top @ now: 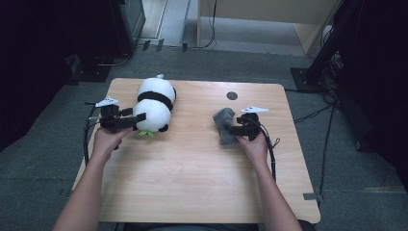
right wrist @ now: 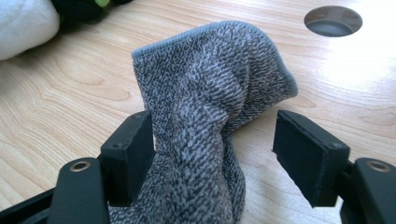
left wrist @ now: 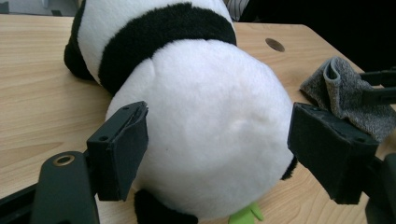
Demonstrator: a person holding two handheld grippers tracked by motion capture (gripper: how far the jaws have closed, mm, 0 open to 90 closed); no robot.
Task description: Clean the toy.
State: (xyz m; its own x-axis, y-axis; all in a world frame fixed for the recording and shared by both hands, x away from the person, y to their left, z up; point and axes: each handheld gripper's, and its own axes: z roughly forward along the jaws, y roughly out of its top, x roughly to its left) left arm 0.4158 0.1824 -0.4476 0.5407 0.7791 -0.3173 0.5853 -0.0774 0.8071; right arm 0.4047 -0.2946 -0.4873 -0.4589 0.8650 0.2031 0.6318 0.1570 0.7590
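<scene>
Panda (top: pixel 155 103) and cloth (top: pixel 224 125) are the two things in hand, both lying on the far half of the table (top: pixel 192 183). Nearest, the person's forearms come in over the near edge, well apart, and the wide near stretch of wood between them is bare.

At the left edge the left gripper (top: pixel 138 118) points across the table at the panda's white head. In the left gripper view its jaws stand wide, one on each side of the round head (left wrist: pixel 205 140); the left pad (left wrist: pixel 122 149) lies against the plush, while the right pad (left wrist: pixel 327 149) sits just beside it, and whether it touches cannot be told. A small green bit (left wrist: pixel 246 214) shows under the head, against the wood. The panda lies with its black-banded body running off toward the far left corner.

Toward the right edge the right gripper (top: pixel 232 130) reaches the grey cloth, which lies bunched up. In the right gripper view the jaws are wide apart around a raised fold of it (right wrist: pixel 210 116): the left pad (right wrist: pixel 130 156) touches the fabric and the right pad (right wrist: pixel 308 156) stands clear of it, with bare wood between.

Beyond the cloth, near the far edge, a round hole (top: pixel 232 95) is set in the table top. Panda and cloth lie well apart.
</scene>
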